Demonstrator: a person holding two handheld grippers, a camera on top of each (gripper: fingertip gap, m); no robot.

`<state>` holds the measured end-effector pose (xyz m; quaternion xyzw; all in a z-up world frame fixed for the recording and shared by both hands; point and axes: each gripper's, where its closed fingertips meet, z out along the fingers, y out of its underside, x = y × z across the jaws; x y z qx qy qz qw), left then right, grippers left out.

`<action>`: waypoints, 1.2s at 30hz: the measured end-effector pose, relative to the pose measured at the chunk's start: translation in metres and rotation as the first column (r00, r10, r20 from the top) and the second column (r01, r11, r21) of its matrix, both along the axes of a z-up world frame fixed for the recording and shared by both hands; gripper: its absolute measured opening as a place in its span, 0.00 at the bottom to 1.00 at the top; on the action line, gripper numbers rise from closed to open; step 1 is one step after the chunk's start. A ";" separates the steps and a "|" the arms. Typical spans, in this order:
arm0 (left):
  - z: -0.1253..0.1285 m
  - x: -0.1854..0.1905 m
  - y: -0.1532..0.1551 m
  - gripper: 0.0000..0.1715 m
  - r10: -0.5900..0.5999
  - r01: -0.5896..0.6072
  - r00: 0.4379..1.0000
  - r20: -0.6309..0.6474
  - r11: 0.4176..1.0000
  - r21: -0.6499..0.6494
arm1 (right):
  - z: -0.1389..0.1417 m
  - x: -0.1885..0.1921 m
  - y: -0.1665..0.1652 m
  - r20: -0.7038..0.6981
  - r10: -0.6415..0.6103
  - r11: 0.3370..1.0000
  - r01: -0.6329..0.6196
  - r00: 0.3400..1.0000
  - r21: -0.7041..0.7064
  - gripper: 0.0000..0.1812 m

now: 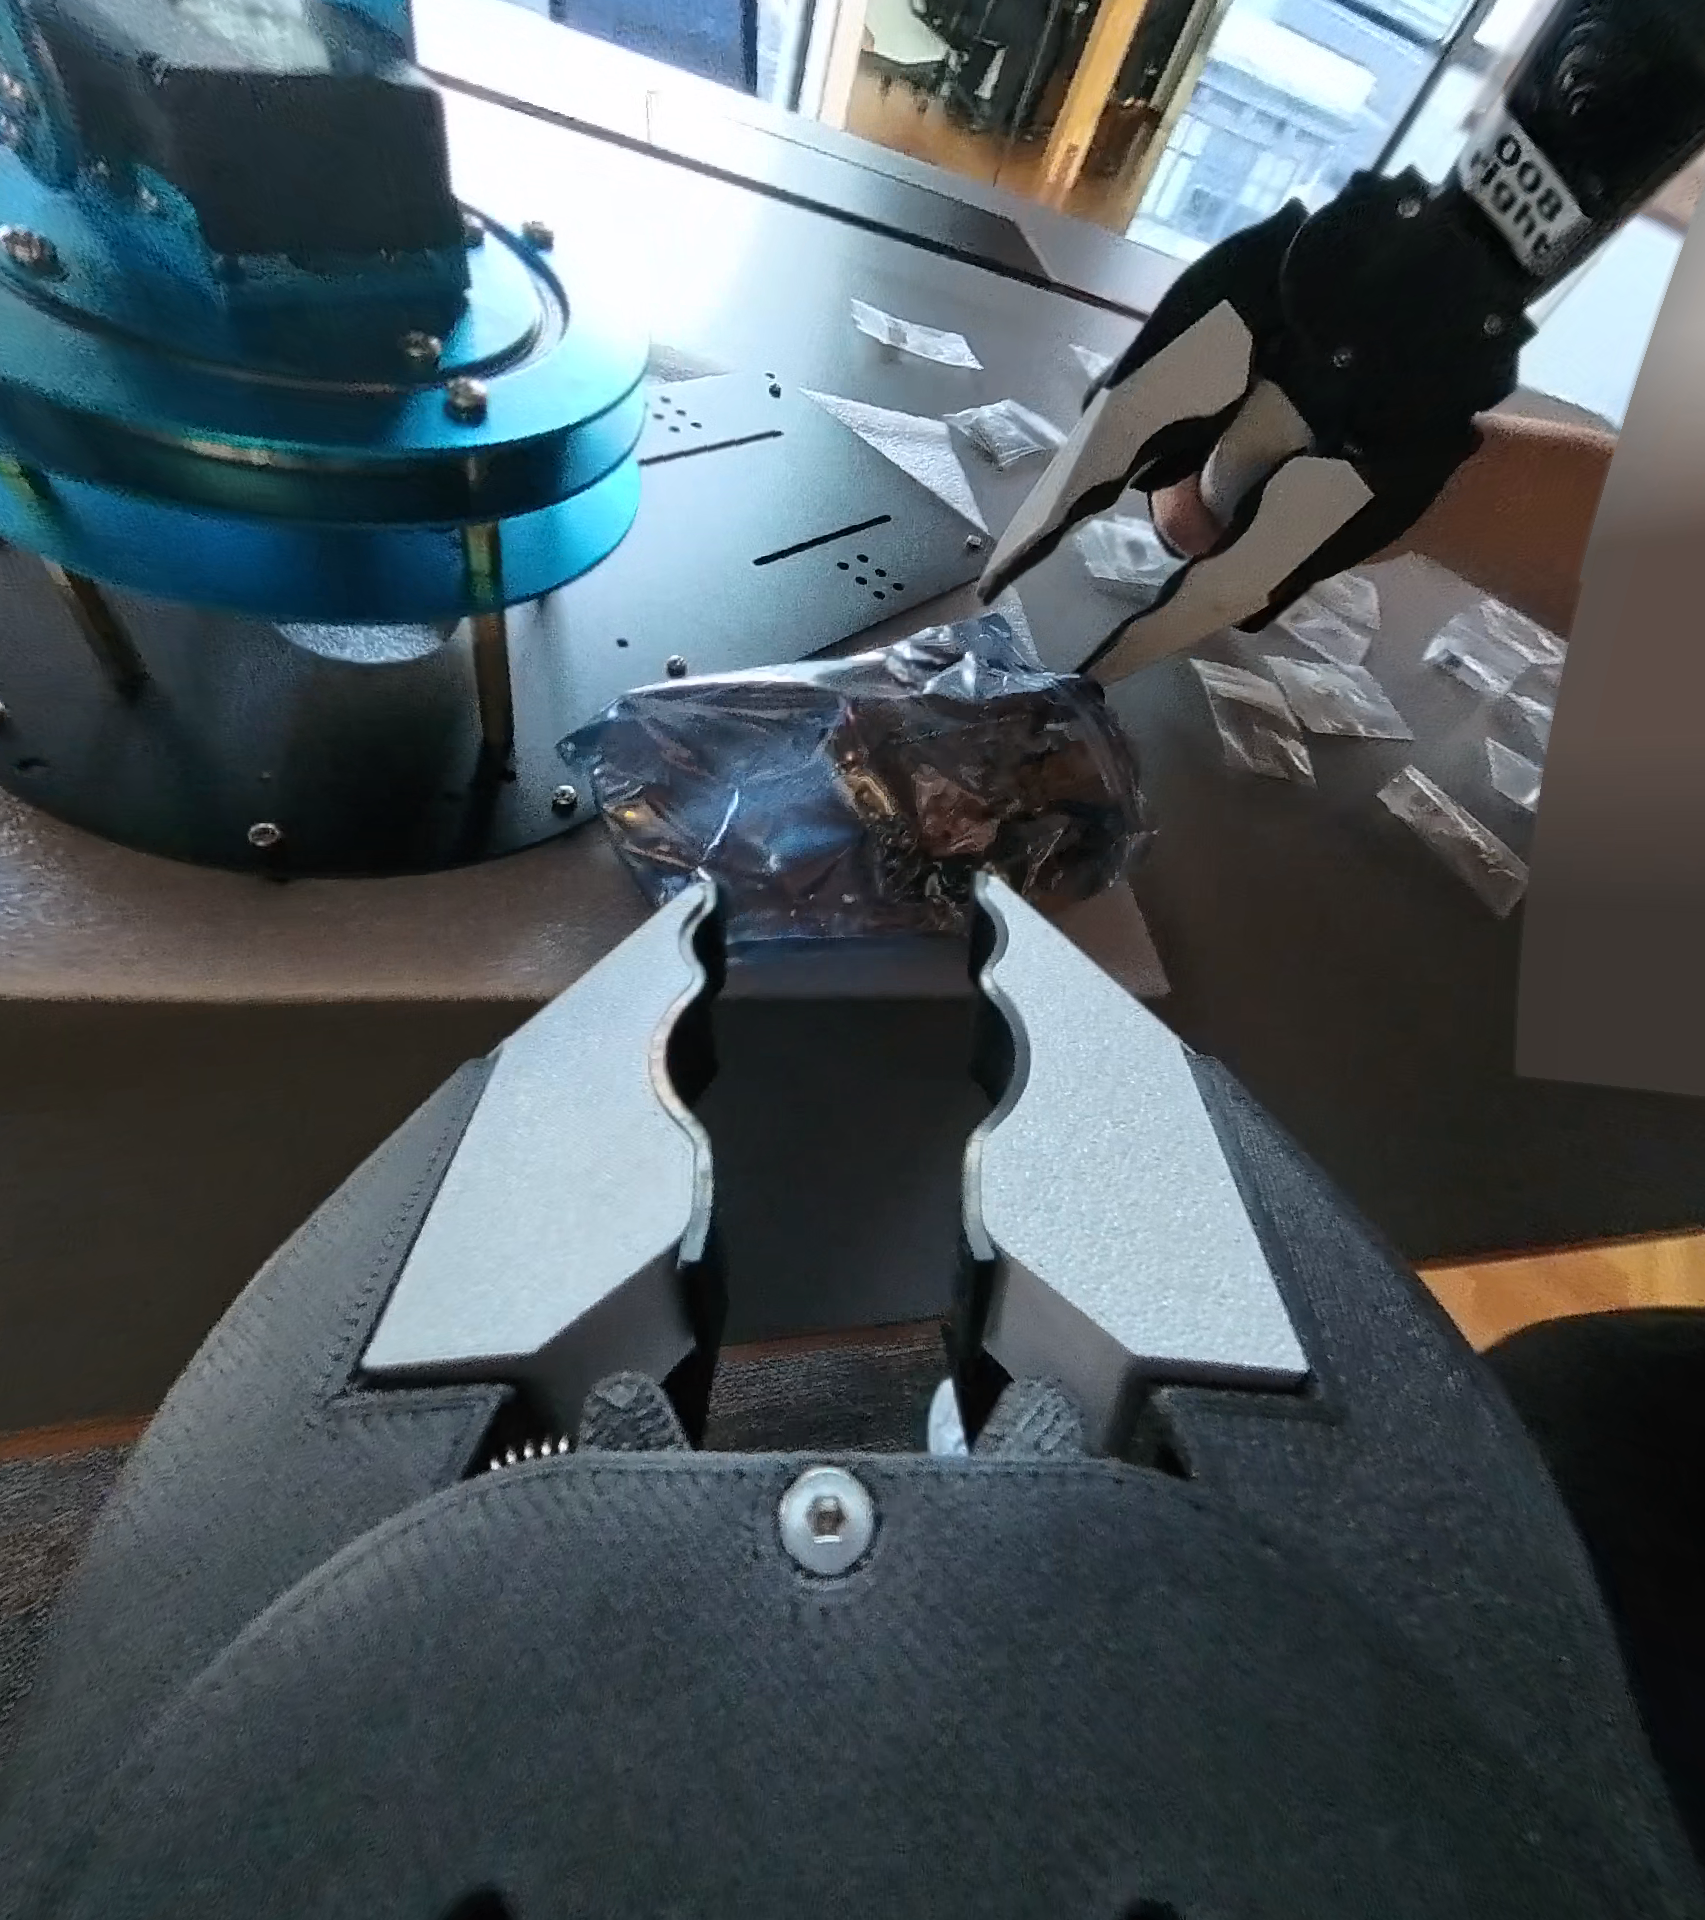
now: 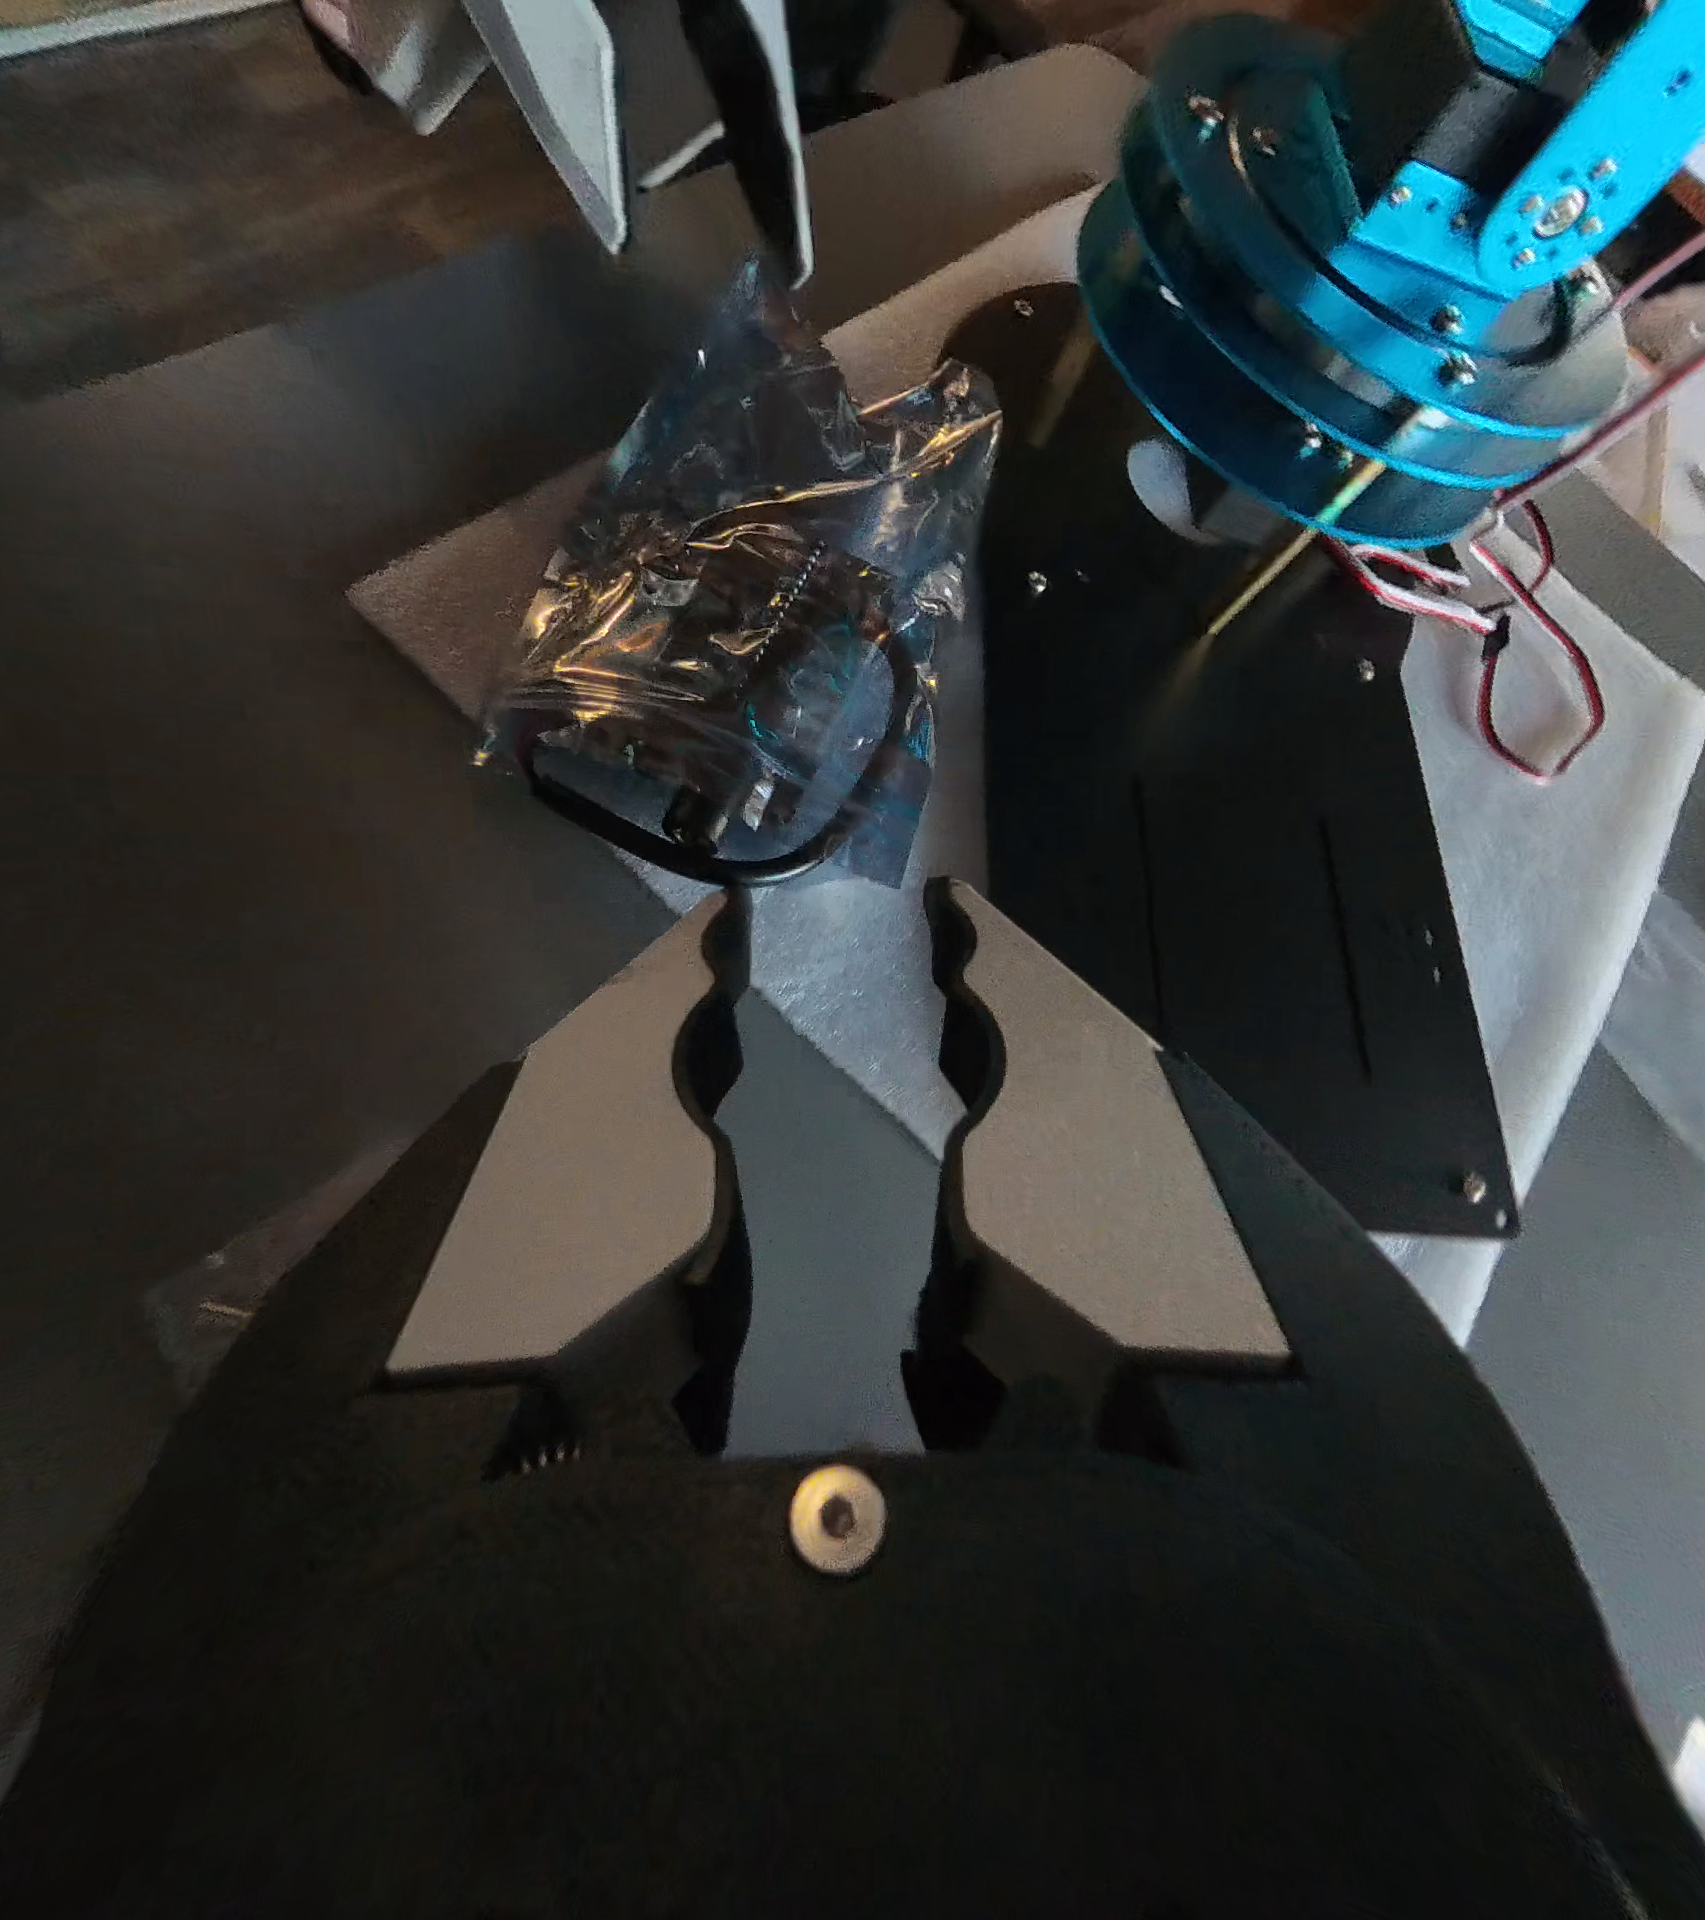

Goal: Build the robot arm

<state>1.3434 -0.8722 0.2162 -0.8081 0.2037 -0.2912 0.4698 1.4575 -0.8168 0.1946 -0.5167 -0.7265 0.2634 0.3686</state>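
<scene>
Both hand-held grippers, left [image 1: 840, 914] and right [image 2: 837, 914], gape unclenched at opposite edges of the crinkled bag [image 1: 858, 790].

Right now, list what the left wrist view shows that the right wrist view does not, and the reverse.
Only the left wrist view: bright windows and a scatter of small clear plastic packets on the table.

Only the right wrist view: red and white wires trailing from the blue metal robot arm base.

Both: that blue base, its black metal plate, the crinkled bluish plastic bag of electronics, and the open left gripper and right gripper.
</scene>
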 end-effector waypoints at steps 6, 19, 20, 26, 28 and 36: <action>-0.002 0.023 -0.010 0.32 0.006 0.023 0.972 -0.236 0.992 0.120 | -0.006 -0.003 0.000 0.073 0.185 0.982 -0.187 0.980 0.019 0.16; -0.028 0.053 0.008 0.41 0.046 0.016 0.887 -0.459 0.991 0.129 | -0.006 -0.018 0.003 0.182 0.452 0.891 -0.451 0.873 -0.052 0.06; -0.028 0.053 0.008 0.41 0.043 0.022 0.880 -0.472 0.991 0.133 | -0.004 -0.017 0.002 0.182 0.456 0.889 -0.455 0.871 -0.050 0.06; -0.026 0.057 0.011 0.41 -0.025 0.109 0.894 -0.448 0.980 0.164 | 0.008 -0.007 -0.009 0.190 0.468 0.880 -0.475 0.863 -0.010 0.05; -0.026 0.058 0.012 0.41 -0.067 0.152 0.901 -0.428 0.974 0.166 | 0.009 -0.002 -0.013 0.206 0.471 0.877 -0.480 0.858 -0.009 0.05; -0.029 0.061 0.012 0.41 -0.183 0.229 0.915 -0.359 0.969 0.091 | 0.007 0.011 -0.023 0.249 0.462 0.886 -0.458 0.851 -0.076 0.04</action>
